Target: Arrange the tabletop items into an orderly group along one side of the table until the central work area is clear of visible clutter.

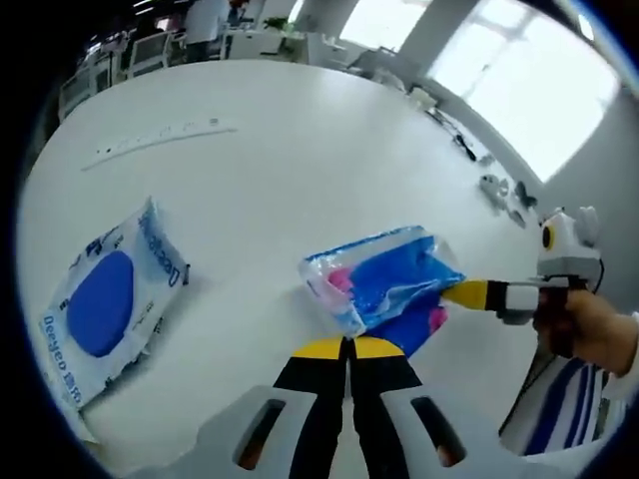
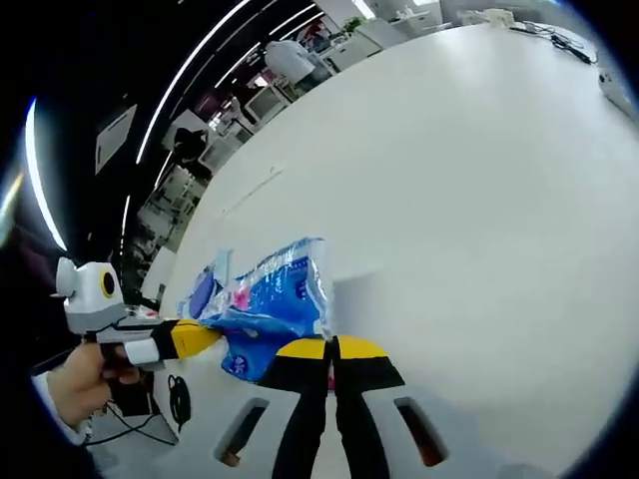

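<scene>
Both grippers meet on one blue packet [image 1: 384, 284], a crinkly clear-and-blue plastic pack with pink print lying on the white table [image 1: 300, 150]. In the left gripper view, the left gripper [image 1: 348, 348] has its yellow-tipped jaws pressed together at the packet's near edge, seemingly pinching the film there, though the exact bite is hard to make out. The right gripper [image 1: 461, 292] comes in from the right, its yellow tip buried in the packet's far end, held by a hand [image 1: 589, 324]. In the right gripper view the same packet [image 2: 270, 299] sits just ahead of the right gripper [image 2: 331, 347], whose jaws are likewise closed against its edge, while the left gripper [image 2: 195, 337] reaches in from the left. Gripping at opposite ends probably keeps the floppy pack from sagging or sliding as it is carried to one side. A second pack [image 1: 105, 304], white with a blue oval, lies well apart on the left of the left gripper view, not yet gathered. A long white strip [image 1: 160, 138] rests farther off, and small items [image 1: 504, 195] sit near the table's far edge, so the central area is not cleared.
</scene>
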### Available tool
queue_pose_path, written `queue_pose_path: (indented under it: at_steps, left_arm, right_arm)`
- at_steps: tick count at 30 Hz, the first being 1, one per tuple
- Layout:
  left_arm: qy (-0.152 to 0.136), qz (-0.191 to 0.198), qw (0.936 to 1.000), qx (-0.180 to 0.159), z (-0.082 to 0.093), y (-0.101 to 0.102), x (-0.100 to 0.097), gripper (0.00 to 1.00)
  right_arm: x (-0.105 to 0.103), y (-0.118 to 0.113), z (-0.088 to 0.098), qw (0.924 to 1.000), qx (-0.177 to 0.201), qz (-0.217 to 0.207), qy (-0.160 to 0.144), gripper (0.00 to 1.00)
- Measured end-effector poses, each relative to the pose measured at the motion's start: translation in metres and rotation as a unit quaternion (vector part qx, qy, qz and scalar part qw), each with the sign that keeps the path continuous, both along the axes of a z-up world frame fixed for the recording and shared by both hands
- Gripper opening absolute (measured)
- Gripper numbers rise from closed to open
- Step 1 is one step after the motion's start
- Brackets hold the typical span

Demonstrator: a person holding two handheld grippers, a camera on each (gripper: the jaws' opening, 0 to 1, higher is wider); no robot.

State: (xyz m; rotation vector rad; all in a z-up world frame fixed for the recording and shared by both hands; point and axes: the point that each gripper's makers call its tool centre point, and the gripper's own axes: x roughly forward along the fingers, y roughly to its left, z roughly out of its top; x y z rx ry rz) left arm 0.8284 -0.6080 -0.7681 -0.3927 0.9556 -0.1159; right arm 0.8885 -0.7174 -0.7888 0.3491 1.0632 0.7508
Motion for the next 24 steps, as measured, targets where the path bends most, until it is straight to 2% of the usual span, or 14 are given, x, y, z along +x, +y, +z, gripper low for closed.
queue_pose_path:
  at_steps: [14, 24]
  left_arm:
    - [0.014, 0.016, 0.9997, -0.014, -0.015, -0.001, -0.002, 0.0]
    - [0.002, 0.022, 0.9995, -0.022, -0.019, 0.001, 0.003, 0.0]
  right_arm:
    - [0.003, 0.001, -0.011, 1.0, -0.006, 0.0, 0.002, 0.0]
    - [0.003, 0.0, -0.015, 1.0, -0.005, 0.001, -0.008, 0.0]
